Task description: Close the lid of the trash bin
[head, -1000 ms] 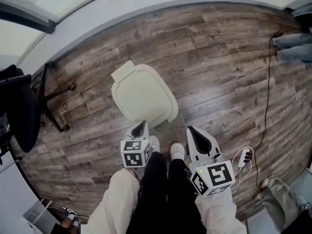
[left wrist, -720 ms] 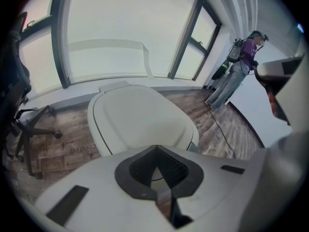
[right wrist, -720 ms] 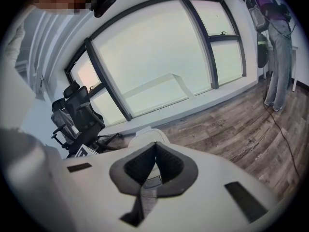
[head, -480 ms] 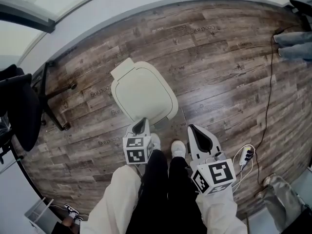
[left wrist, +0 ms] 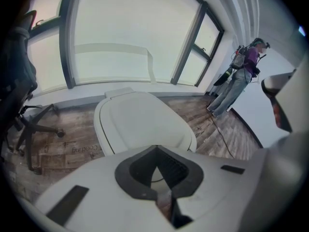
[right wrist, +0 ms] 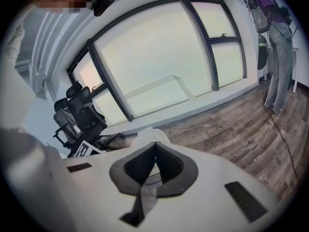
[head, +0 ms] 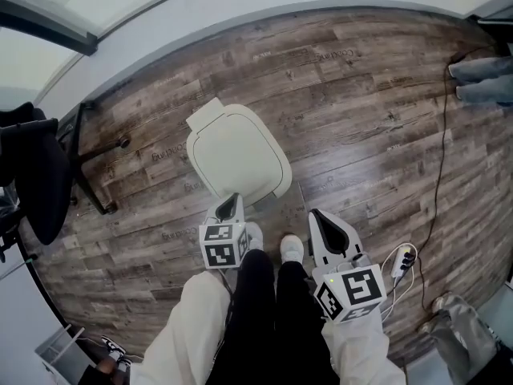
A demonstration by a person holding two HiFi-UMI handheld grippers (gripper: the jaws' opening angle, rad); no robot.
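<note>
The white trash bin (head: 237, 157) stands on the wood floor just ahead of my feet, its lid (left wrist: 140, 120) lying flat and closed on it. My left gripper (head: 231, 202) hovers at the bin's near edge, jaws together, holding nothing. In the left gripper view the left gripper (left wrist: 155, 150) points over the lid. My right gripper (head: 316, 216) hangs to the right of the bin, apart from it, also shut and empty. From the right gripper view only a small part of the bin (right wrist: 147, 137) shows above the right gripper (right wrist: 155, 147).
A black office chair (head: 32, 175) with its wheeled base stands at the left. A cable and a power strip (head: 404, 257) lie on the floor at the right. Another person (left wrist: 241, 76) stands at the far right by the window wall. My white shoes (head: 292, 247) are beside the bin.
Almost nothing differs. The head view has shifted slightly; the lid stays flat and both grippers hold their places.
</note>
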